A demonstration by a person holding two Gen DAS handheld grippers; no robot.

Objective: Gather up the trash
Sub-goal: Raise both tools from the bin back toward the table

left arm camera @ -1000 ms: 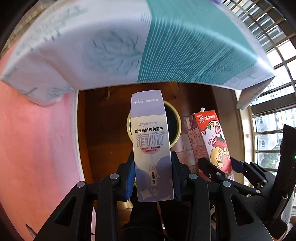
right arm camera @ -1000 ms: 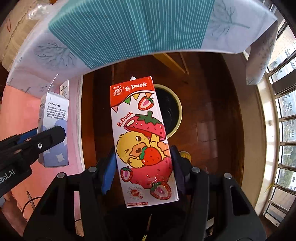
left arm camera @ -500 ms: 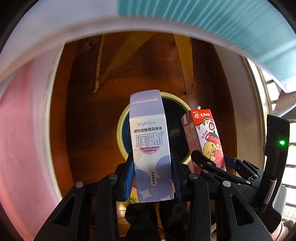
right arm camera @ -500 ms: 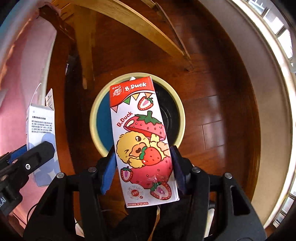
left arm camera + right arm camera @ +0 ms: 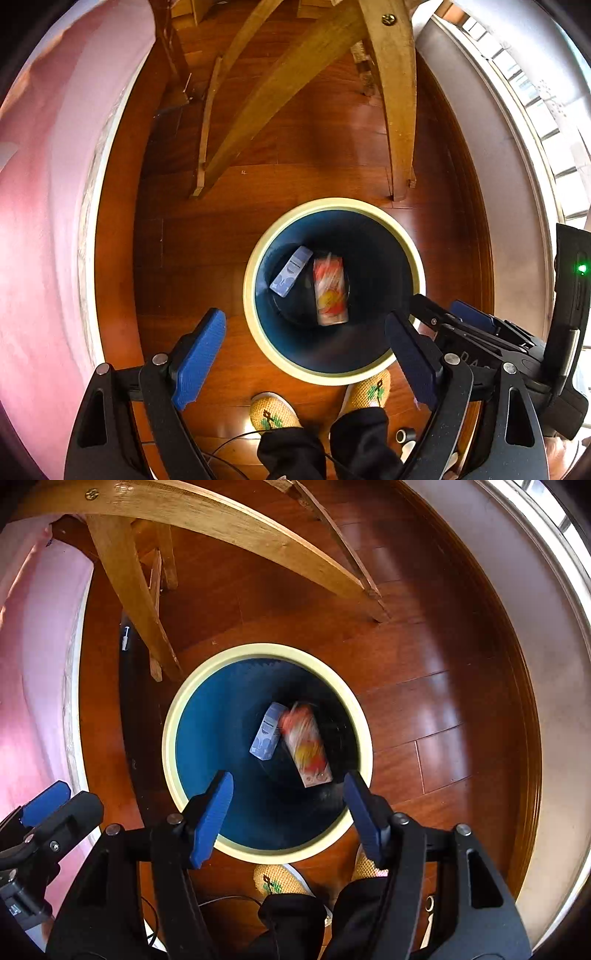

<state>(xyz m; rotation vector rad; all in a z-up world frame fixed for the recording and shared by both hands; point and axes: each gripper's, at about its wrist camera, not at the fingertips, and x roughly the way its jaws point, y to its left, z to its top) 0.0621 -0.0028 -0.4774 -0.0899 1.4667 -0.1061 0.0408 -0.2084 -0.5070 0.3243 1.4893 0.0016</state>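
Left gripper point(image 5: 306, 354) and right gripper point(image 5: 286, 805): both point down over the bin point(image 5: 255, 306), jaws just opened, released, nothing between them. Pale blue box point(image 5: 291, 271) and red strawberry carton point(image 5: 330, 291): inside the bin, box left, carton right and blurred. Wooden floor point(image 5: 207, 236); yellow slippers point(image 5: 275, 410) near the bin.

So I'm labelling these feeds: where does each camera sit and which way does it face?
Left wrist: on the left claw, facing down at the bin; open blue pads, slippers, right claw at the edge.
Right wrist: on the right claw, facing down; open pads, left claw far left.
Shared: bin, purple box, strawberry carton, wooden floor.
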